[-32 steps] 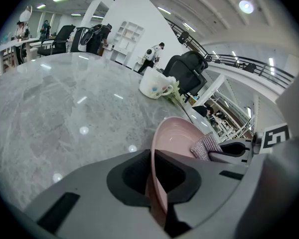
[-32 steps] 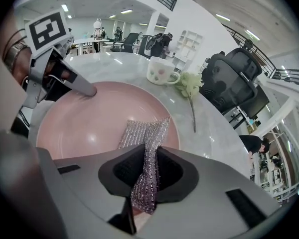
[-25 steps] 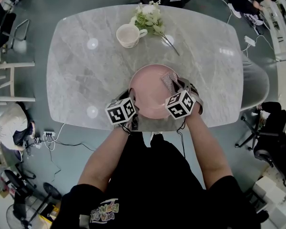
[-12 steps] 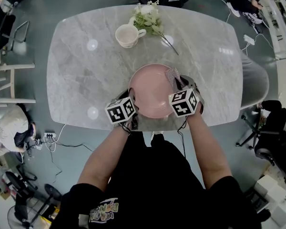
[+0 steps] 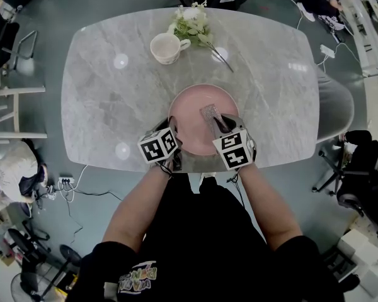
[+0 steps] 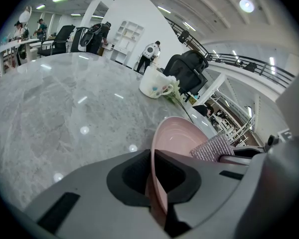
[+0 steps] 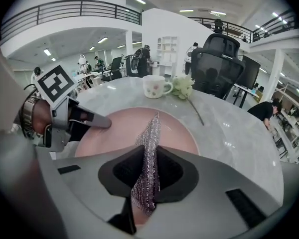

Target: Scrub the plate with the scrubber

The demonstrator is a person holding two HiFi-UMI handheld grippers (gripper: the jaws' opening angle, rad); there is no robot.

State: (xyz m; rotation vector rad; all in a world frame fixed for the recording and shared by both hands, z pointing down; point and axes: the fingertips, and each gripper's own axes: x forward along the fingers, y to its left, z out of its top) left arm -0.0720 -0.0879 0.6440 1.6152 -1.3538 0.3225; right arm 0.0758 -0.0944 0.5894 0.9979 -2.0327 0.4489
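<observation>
The right gripper [image 5: 218, 129], clamped on the silver mesh scrubber [image 5: 210, 113], is sweeping it in from the right rim of the pink plate [image 5: 189, 109] toward the plate's middle, rolling slightly as it goes. The left gripper [image 5: 176, 142] is staying put, pinching the plate's lower-left rim and steadying it on the marble tabletop [image 5: 113, 93] at the frame's centre. The scrubbing is probably running mid-stroke, with the plate's left half likely still awaiting a pass.
</observation>
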